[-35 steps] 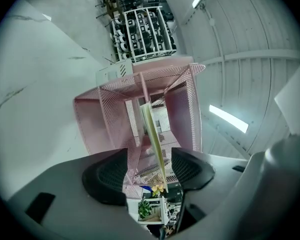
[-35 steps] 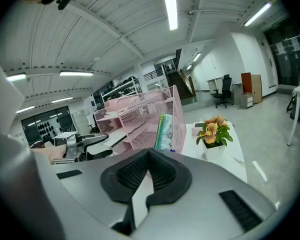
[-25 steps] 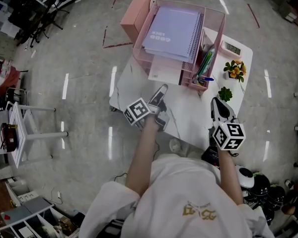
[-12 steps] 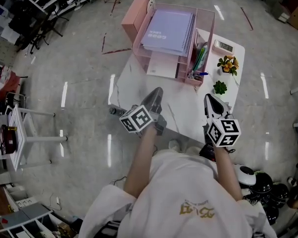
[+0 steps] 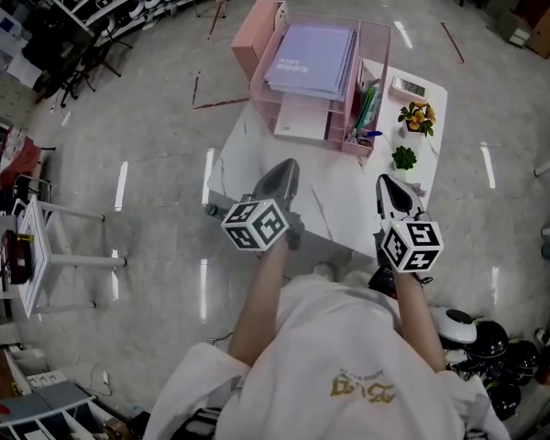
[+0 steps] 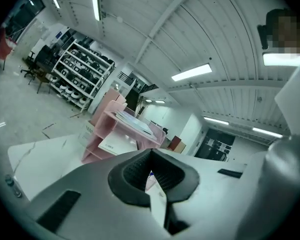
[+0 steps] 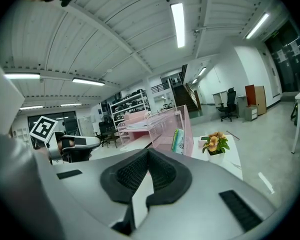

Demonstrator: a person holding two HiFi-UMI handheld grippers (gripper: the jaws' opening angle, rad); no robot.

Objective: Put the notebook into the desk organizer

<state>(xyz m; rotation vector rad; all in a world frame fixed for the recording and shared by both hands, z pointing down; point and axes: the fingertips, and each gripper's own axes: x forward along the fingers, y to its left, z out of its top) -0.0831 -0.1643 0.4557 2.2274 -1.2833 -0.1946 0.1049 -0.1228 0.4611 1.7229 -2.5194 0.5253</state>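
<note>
A purple spiral notebook (image 5: 313, 57) lies flat on the top tray of the pink desk organizer (image 5: 378, 39) at the far end of the white table (image 5: 339, 195). In the left gripper view the notebook (image 6: 134, 122) shows on the organizer (image 6: 104, 134) ahead. My left gripper (image 5: 285, 172) hovers over the table's near left part, shut with nothing between its jaws. My right gripper (image 5: 390, 189) hangs over the near right part, also shut and empty. Both are well short of the organizer (image 7: 166, 125). The left gripper (image 6: 151, 152) and right gripper (image 7: 148, 152) show pads pressed together.
A white sheet (image 5: 301, 117) lies on the organizer's lower shelf and pens (image 5: 365, 117) stand in its side compartment. A flower pot (image 5: 416, 117), a small green plant (image 5: 403, 158) and a small clock (image 5: 410, 86) stand at the table's right. A pink box (image 5: 255, 26) stands left of the organizer.
Both grippers have drawn back from the organizer toward the person and risen. The left gripper has rolled upright and its jaws have come together with nothing in them.
</note>
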